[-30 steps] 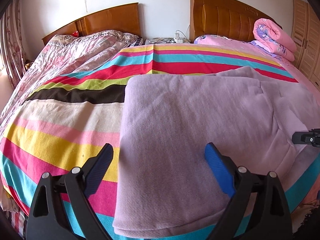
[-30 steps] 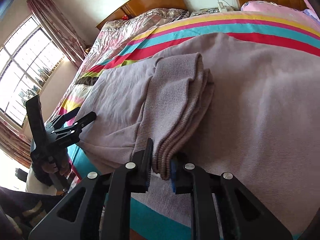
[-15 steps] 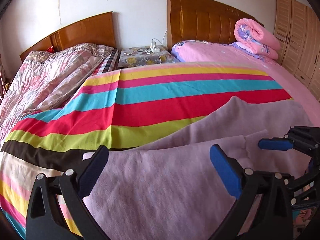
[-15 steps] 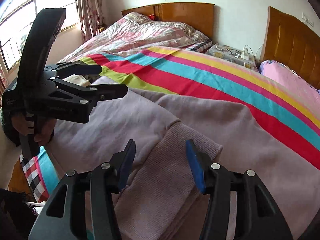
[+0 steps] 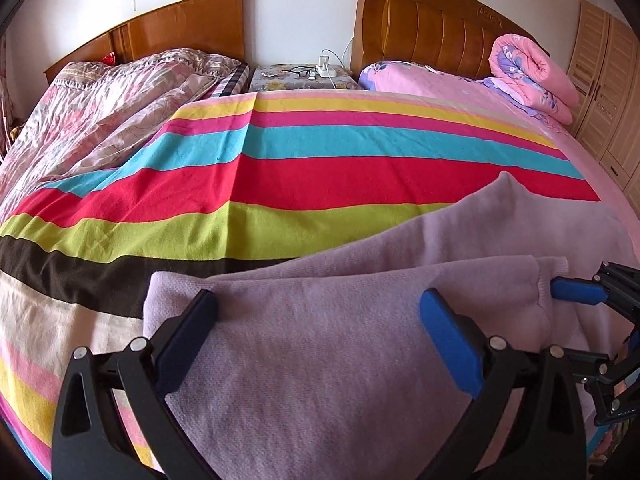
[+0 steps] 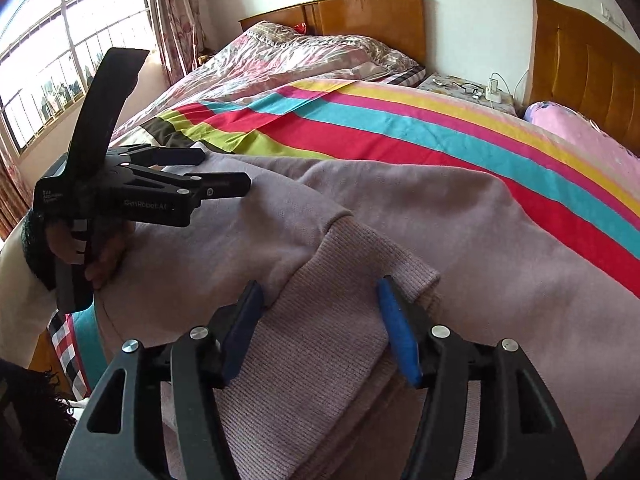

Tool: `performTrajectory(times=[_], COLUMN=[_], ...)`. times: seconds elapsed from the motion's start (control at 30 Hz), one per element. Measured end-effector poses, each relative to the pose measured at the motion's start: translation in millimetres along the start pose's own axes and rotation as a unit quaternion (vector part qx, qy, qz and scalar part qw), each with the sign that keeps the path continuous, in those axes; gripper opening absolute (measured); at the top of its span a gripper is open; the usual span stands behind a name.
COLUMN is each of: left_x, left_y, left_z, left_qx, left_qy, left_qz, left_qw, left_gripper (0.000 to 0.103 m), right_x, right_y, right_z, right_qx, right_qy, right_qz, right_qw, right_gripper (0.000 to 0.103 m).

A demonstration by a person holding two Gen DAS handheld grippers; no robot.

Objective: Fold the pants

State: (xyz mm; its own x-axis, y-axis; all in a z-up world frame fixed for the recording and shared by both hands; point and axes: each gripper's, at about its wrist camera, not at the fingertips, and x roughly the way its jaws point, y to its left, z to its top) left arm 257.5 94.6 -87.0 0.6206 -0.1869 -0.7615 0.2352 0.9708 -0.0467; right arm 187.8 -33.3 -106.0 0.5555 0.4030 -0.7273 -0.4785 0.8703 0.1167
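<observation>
Right wrist view: right tongs point(image 6: 320, 332) were clamped on the ribbed cuff a second ago; now opening, cuff between them, unpressed.
Left tongs point(image 5: 320, 344): spread wide, empty, shifted along the cloth.
Lilac knitted pants point(image 5: 360, 360): folded on the striped bedspread point(image 5: 320, 168).
</observation>
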Motion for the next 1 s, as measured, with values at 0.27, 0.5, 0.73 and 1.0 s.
performTrajectory(times=[0.27, 0.5, 0.73, 1.0], left_x=[-39.5, -52.1, 15.0, 23.2], left_y=[-3.1, -125.3, -189.3, -187.0], left_z=[7.4, 35.6, 4.7, 4.0], left_qx=[-0.052, 0.06, 0.153, 0.149], left_qy=[-0.061, -0.088, -0.001, 0.015], left_qz=[0.104, -0.041, 0.006, 0.021], left_qw=[0.9914, 0.9935, 0.9881, 0.9884], left_gripper=[0.101, 0.101, 0.101, 0.101], right_x=[-46.2, -87.3, -97.3, -176.9], right_y=[-16.8, -100.0, -149.9, -154.8], right_z=[-9.9, -49.1, -101.0, -134.3], right_qx=[0.006, 0.105, 0.162, 0.17], right_qy=[-0.003, -0.011, 0.018, -0.058], right_qz=[-0.097, -0.188, -0.181, -0.22], right_qw=[0.995, 0.977, 0.97, 0.959], right_gripper=[0.08, 0.081, 0.085, 0.087])
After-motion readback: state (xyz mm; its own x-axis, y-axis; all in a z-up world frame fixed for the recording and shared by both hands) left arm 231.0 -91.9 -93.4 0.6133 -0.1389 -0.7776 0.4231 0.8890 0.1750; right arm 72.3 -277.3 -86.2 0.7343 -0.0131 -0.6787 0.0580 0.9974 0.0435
